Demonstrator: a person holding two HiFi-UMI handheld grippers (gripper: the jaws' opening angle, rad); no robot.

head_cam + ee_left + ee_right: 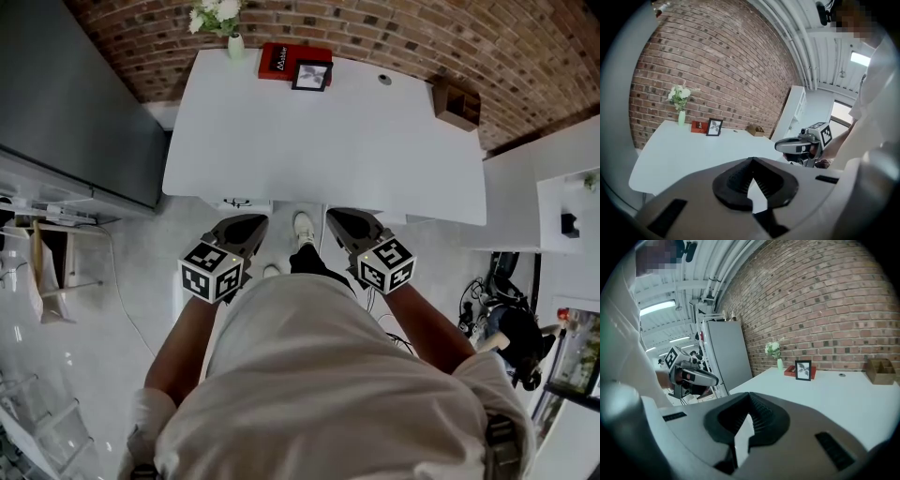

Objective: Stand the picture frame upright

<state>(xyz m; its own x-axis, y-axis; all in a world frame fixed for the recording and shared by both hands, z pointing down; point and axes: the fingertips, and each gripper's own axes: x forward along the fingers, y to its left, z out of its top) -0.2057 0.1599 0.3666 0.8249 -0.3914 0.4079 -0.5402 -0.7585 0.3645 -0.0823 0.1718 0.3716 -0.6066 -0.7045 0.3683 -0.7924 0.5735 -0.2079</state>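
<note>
You held the left gripper [251,223] and the right gripper [339,217] closed and empty at the near edge of the white table [328,150], while the small black picture frame [311,75] stood upright at its far edge.

Studio or office, brick wall [375,28], white table [328,141], grey fridge [725,352]

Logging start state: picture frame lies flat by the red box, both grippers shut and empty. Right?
No. The picture frame stands upright in front of the red box, per the left gripper view. The left gripper and right gripper are shut and empty.
</note>
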